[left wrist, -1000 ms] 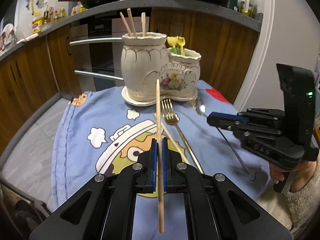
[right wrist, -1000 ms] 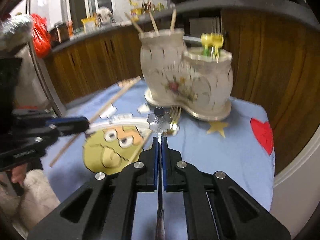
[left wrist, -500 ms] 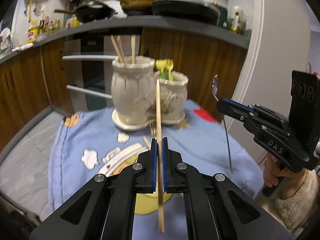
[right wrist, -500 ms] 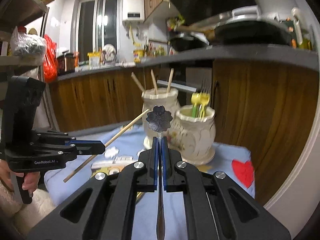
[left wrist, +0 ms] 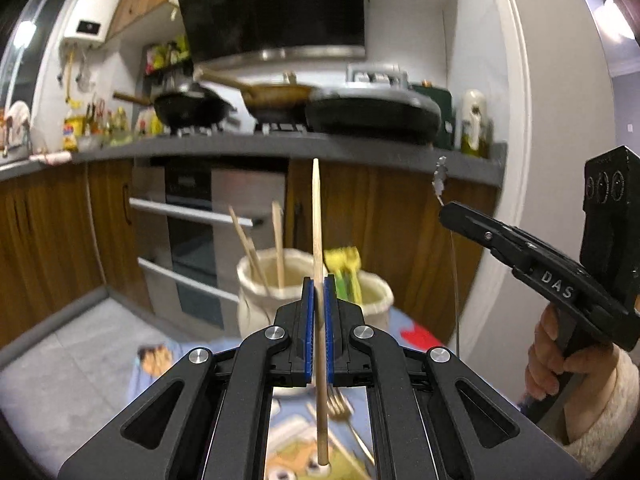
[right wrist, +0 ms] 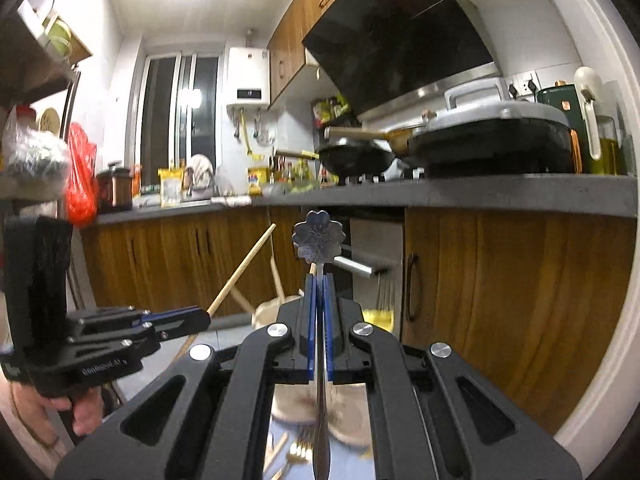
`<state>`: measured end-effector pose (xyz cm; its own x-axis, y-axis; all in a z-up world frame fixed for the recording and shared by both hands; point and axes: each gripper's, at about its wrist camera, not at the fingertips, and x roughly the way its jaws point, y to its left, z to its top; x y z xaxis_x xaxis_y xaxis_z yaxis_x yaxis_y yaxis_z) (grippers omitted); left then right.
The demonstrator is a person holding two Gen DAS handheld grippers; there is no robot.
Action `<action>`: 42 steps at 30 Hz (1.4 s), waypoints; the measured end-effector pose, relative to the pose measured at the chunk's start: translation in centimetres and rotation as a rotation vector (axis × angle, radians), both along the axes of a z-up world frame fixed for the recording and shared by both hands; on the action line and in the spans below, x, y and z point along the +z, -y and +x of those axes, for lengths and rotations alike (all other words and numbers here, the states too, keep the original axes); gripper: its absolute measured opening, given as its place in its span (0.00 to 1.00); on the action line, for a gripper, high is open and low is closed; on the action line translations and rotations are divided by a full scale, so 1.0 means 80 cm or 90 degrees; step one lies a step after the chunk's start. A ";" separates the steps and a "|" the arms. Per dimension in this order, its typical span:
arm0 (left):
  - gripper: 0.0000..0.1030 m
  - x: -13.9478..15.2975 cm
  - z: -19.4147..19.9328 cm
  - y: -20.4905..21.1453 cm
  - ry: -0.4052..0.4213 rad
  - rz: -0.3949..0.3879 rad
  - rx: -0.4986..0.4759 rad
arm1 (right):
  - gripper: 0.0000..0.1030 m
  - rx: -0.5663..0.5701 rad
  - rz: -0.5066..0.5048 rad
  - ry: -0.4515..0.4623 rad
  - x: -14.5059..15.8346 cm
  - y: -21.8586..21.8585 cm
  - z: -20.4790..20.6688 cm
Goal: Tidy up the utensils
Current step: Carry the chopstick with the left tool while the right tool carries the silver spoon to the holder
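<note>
My left gripper (left wrist: 318,280) is shut on a wooden chopstick (left wrist: 317,220) that stands upright, raised above the table. Behind it stands the cream ceramic holder (left wrist: 256,300) with chopsticks (left wrist: 277,240) in its tall pot and yellow-green utensils (left wrist: 344,272) in its lower pot. My right gripper (right wrist: 318,280) is shut on a metal spoon with a flower-shaped handle end (right wrist: 319,240), held upright. In the left wrist view the right gripper (left wrist: 446,210) is at the right, level with the holder's top. A gold fork (left wrist: 338,404) lies on the blue cartoon cloth (left wrist: 148,364).
A grey counter (left wrist: 280,146) with pans and a stove runs behind, over wooden cabinets and an oven (left wrist: 188,232). A white door frame (left wrist: 508,200) is at the right. The left gripper and hand (right wrist: 100,336) fill the lower left of the right wrist view.
Both grippers have risen and tilted up from the table, carrying the chopstick and the spoon. The holder now sits low in both views, and the counter and hood have come into sight.
</note>
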<state>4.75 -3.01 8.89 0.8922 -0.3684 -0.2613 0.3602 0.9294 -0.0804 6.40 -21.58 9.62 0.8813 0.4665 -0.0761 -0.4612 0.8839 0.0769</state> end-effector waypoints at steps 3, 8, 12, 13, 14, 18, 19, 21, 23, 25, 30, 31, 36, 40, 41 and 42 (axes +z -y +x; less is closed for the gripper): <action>0.05 0.013 0.027 -0.007 0.023 -0.064 -0.005 | 0.03 -0.004 0.027 0.015 0.012 0.004 0.020; 0.05 0.033 0.061 0.008 0.067 -0.081 0.000 | 0.03 -0.017 0.062 0.032 0.023 0.008 0.058; 0.05 0.044 0.082 0.019 0.099 -0.081 0.003 | 0.03 -0.020 0.067 0.037 0.022 0.007 0.083; 0.05 0.045 0.092 0.023 0.102 -0.078 0.003 | 0.03 -0.020 0.067 0.037 0.020 0.007 0.087; 0.05 0.044 0.096 0.024 0.103 -0.078 0.004 | 0.03 -0.020 0.069 0.039 0.020 0.007 0.094; 0.05 0.035 0.119 0.032 0.107 -0.063 0.019 | 0.03 -0.028 0.073 0.039 0.011 0.004 0.118; 0.05 0.031 0.124 0.036 0.111 -0.051 0.023 | 0.03 -0.029 0.076 0.036 0.007 0.004 0.123; 0.05 0.022 0.129 0.041 0.115 -0.036 0.029 | 0.03 -0.025 0.081 0.028 -0.001 0.004 0.132; 0.05 0.015 0.134 0.043 0.118 -0.027 0.034 | 0.03 -0.024 0.080 0.022 -0.010 0.003 0.138; 0.05 0.008 0.136 0.042 0.122 -0.026 0.034 | 0.03 -0.028 0.078 0.022 -0.018 0.003 0.139; 0.05 -0.003 0.135 0.040 0.128 -0.019 0.042 | 0.03 -0.032 0.094 0.001 -0.031 0.007 0.150; 0.05 -0.004 0.134 0.039 0.128 -0.017 0.042 | 0.03 -0.034 0.094 -0.001 -0.033 0.007 0.152; 0.05 -0.011 0.132 0.033 0.119 -0.013 0.047 | 0.03 -0.033 0.076 -0.030 -0.043 0.002 0.158; 0.05 -0.012 0.123 0.032 0.115 -0.001 0.034 | 0.03 -0.033 0.037 -0.060 -0.050 0.000 0.151; 0.05 -0.012 0.120 0.032 0.113 0.002 0.033 | 0.03 -0.036 0.030 -0.067 -0.050 -0.001 0.149; 0.05 -0.013 0.116 0.032 0.111 0.006 0.032 | 0.03 -0.040 0.021 -0.074 -0.051 0.000 0.145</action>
